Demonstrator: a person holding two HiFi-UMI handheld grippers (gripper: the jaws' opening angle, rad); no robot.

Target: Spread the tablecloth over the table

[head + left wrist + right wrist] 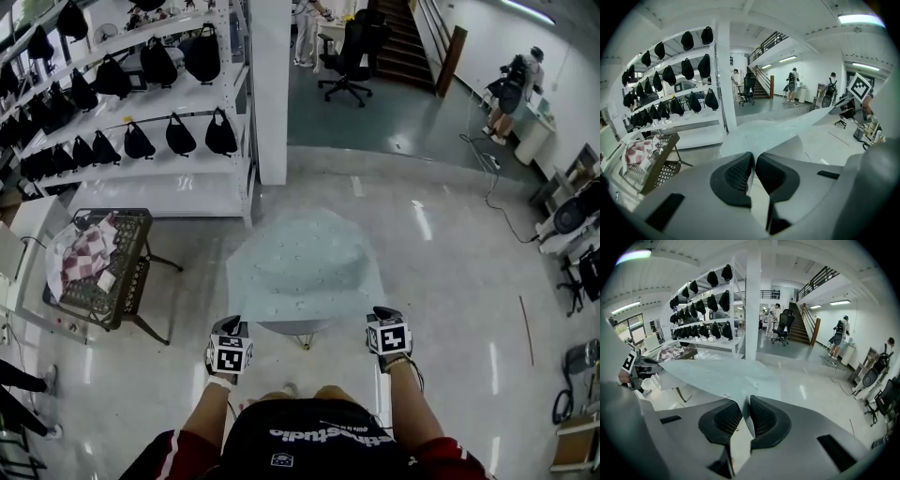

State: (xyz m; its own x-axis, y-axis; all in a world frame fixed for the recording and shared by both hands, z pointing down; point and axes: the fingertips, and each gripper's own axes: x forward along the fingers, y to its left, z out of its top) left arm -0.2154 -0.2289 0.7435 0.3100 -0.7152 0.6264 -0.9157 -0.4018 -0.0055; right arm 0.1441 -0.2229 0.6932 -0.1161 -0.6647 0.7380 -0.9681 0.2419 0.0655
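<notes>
The left tongs [753, 171] and right tongs [745, 420] each pinch a near corner of the pale tablecloth [305, 270], which billows ahead of them over the worktop [295, 328] — a thin hold that might slip, or an uneven pull could drop it crooked.

table [298, 328]: mostly hidden under tablecloth [305, 267], only near rim and a foot show | tablecloth corners: swallowed between pads of left claw [753, 164] and right claw [746, 411] | bystander [21, 398]: cut by head view's left edge, legs only | basket [133, 272] contents: too small to tell
</notes>
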